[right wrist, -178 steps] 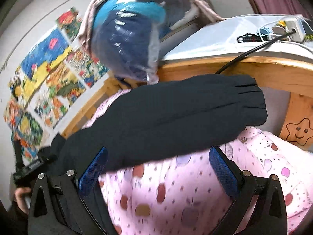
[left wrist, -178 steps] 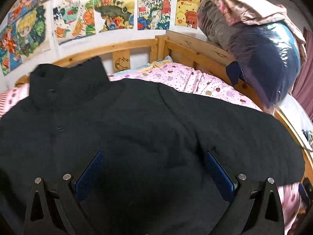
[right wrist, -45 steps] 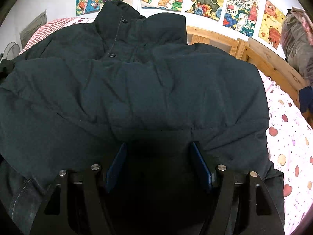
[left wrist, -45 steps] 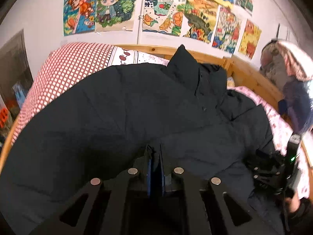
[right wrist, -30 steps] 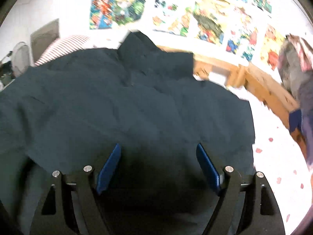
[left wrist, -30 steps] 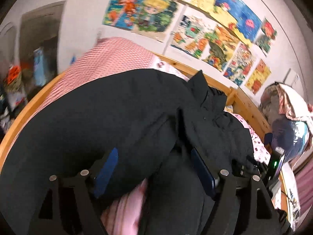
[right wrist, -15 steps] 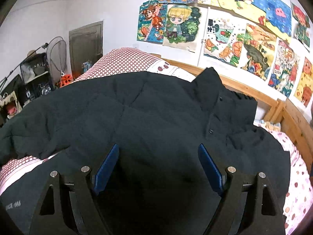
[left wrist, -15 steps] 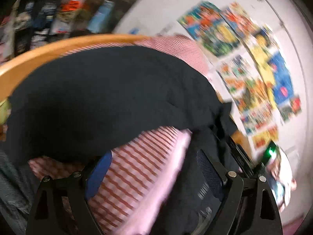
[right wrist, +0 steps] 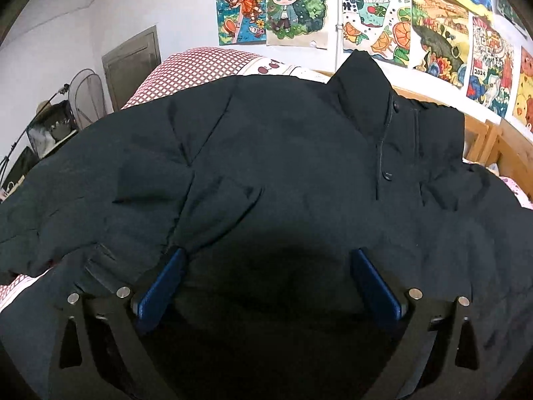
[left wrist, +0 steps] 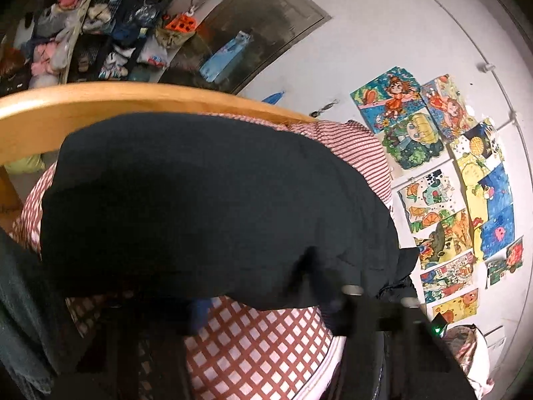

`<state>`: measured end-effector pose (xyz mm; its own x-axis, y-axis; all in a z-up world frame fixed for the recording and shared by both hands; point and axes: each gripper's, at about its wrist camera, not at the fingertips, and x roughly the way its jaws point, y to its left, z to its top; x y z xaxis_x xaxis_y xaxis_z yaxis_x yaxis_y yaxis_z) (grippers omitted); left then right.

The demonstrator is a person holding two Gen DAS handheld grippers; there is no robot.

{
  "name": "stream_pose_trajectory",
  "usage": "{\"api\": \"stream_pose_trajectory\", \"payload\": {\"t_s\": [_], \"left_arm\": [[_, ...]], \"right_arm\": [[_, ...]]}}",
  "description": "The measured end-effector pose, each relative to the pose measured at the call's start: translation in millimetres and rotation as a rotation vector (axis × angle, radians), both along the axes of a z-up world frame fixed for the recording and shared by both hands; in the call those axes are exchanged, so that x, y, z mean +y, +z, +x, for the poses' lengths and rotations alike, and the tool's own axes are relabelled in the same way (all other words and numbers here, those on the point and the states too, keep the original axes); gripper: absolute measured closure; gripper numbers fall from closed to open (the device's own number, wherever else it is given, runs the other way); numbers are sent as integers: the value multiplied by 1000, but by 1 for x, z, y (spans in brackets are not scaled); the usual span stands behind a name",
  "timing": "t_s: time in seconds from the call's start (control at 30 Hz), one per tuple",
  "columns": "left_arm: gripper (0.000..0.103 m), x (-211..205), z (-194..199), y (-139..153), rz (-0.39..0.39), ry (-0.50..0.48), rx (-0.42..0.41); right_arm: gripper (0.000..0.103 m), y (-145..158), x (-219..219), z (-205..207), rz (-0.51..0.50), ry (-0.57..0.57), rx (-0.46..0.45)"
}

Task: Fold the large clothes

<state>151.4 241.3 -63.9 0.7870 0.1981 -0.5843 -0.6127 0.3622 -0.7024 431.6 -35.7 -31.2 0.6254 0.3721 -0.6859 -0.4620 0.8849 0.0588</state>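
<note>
A black padded jacket (right wrist: 283, 153) lies front-up on the bed, its stand collar (right wrist: 363, 90) toward the poster wall. My right gripper (right wrist: 266, 266) hovers open low over the jacket's body, both blue pads (right wrist: 160, 286) apart with nothing between them. In the left wrist view one black sleeve (left wrist: 200, 200) stretches across red checked bedding (left wrist: 266, 340) toward the wooden footboard. My left gripper (left wrist: 263, 303) is motion-blurred just below the sleeve's edge, its fingers spread and open. The sleeve's cuff end is in shadow.
A curved wooden bed rail (left wrist: 100, 100) runs behind the sleeve, with cluttered shelves (left wrist: 83, 26) beyond it. Drawings (right wrist: 299, 6) cover the wall. A door (right wrist: 133, 63) and a fan (right wrist: 86, 96) stand at the left. Pink dotted bedding (right wrist: 519, 190) shows at the right.
My left gripper, shut on jacket fabric 1.5 s ago, has opened and swung left to the sleeve near the footboard. My right gripper stayed open and drew back over the jacket.
</note>
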Motion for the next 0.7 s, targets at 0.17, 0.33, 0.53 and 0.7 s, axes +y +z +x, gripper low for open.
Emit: {"api": "stream_pose_trajectory", "payload": {"t_s": [0.17, 0.33, 0.53, 0.7], "left_arm": [[91, 2, -1, 28, 120, -9, -35], [93, 7, 13, 85, 317, -62, -80], [93, -2, 63, 164, 549, -253, -149], [93, -41, 105, 219, 730, -464, -190]], "right_arm": [[5, 7, -4, -3, 14, -5, -34], [5, 28, -21, -10, 55, -24, -65], [5, 46, -47, -22, 64, -34, -86], [5, 55, -80, -29, 78, -81, -92]]}}
